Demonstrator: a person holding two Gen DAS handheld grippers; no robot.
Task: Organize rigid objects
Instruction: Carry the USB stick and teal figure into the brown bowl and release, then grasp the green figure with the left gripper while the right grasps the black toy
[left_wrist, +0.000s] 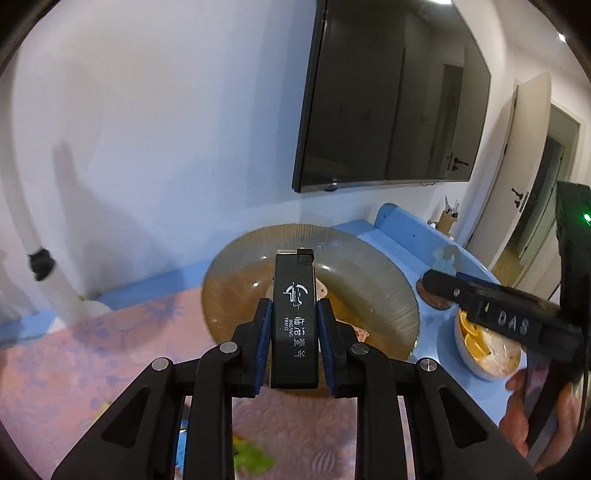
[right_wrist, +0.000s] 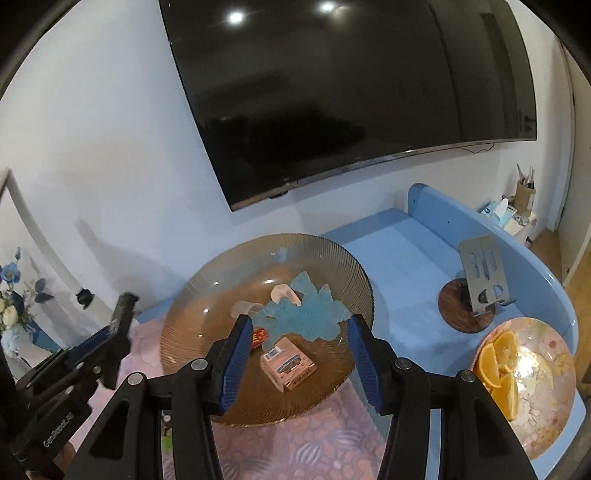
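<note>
In the left wrist view my left gripper (left_wrist: 294, 332) is shut on a black lighter (left_wrist: 294, 314) with white characters, held upright in front of a ribbed amber glass plate (left_wrist: 369, 266). The right wrist view shows my right gripper (right_wrist: 301, 363) open above that plate (right_wrist: 207, 295), nothing between its blue pads (right_wrist: 236, 362). In the plate lie a pink box (right_wrist: 288, 363), a small red box (right_wrist: 259, 336), a blue butterfly-shaped piece (right_wrist: 303, 317), a beige piece (right_wrist: 283, 293) and a clear piece (right_wrist: 245, 308). The left gripper (right_wrist: 122, 314) hangs left of the plate.
A flowered plate with orange slices (right_wrist: 528, 369) sits at the right on the blue table (right_wrist: 399, 251). A metal phone stand (right_wrist: 480, 273) stands on a round wooden coaster (right_wrist: 458, 310). A pink patterned mat (right_wrist: 314, 443) lies under the glass plate. A television (right_wrist: 351, 92) hangs on the wall.
</note>
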